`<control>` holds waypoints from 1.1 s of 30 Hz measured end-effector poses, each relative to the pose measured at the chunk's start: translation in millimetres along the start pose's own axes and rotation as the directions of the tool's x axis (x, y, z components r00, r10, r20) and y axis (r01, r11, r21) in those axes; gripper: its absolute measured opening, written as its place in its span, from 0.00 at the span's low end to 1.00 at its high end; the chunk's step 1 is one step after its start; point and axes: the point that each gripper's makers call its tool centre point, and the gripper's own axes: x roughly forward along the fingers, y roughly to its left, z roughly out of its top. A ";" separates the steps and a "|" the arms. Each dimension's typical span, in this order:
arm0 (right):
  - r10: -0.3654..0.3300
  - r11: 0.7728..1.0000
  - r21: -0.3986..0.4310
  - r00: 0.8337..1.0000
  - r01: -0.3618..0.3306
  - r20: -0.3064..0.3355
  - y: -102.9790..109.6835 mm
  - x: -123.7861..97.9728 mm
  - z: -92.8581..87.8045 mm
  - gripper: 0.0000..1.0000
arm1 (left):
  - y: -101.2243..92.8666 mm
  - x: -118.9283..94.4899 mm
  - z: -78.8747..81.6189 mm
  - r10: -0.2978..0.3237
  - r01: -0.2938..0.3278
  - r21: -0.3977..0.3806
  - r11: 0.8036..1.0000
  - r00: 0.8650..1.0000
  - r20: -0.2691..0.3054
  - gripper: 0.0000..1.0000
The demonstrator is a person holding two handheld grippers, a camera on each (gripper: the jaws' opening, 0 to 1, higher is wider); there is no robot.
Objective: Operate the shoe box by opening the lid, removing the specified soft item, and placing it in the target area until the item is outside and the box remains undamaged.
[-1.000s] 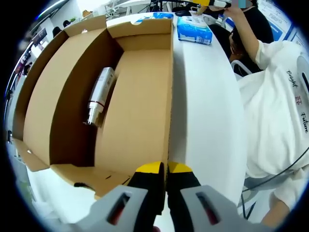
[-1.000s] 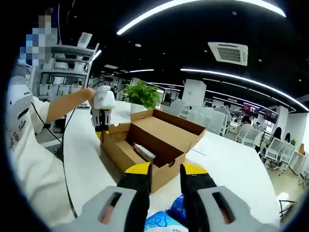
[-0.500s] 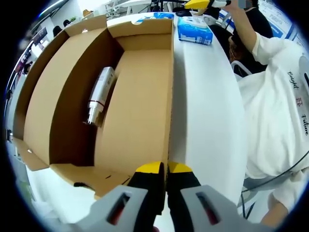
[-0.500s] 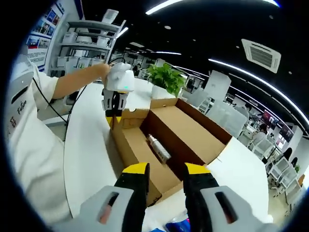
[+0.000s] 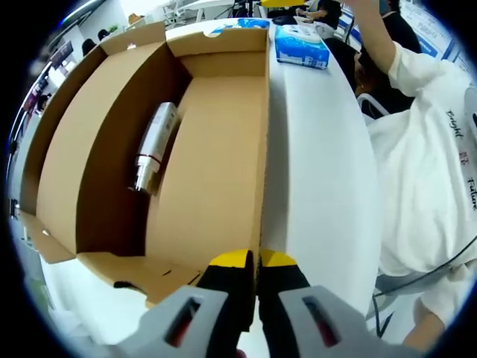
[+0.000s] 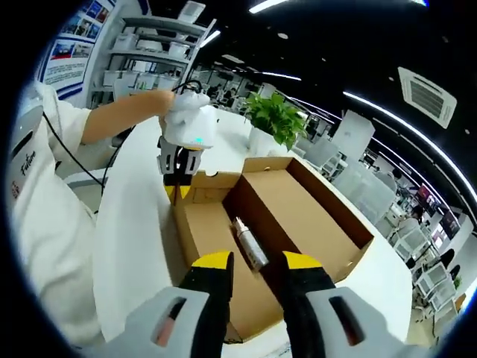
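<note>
Lid was already flipped open, left gripper had its jaws clamped on the shoe box wall, and the right gripper, jaws apart, looked about ready to drop onto the tube-shaped item lying inside the box.

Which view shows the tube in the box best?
Left gripper view: the tube lies large and unobstructed along the box floor by the lid fold. In the right gripper view it is smaller, partly behind that gripper's jaws.
</note>
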 end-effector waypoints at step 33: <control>0.214 0.968 -0.084 0.954 -0.236 -0.207 0.0 96.2 -13.0 0.21 | 7.4 0.9 0.6 0.004 -0.004 0.002 1.000 1.000 -0.009 0.02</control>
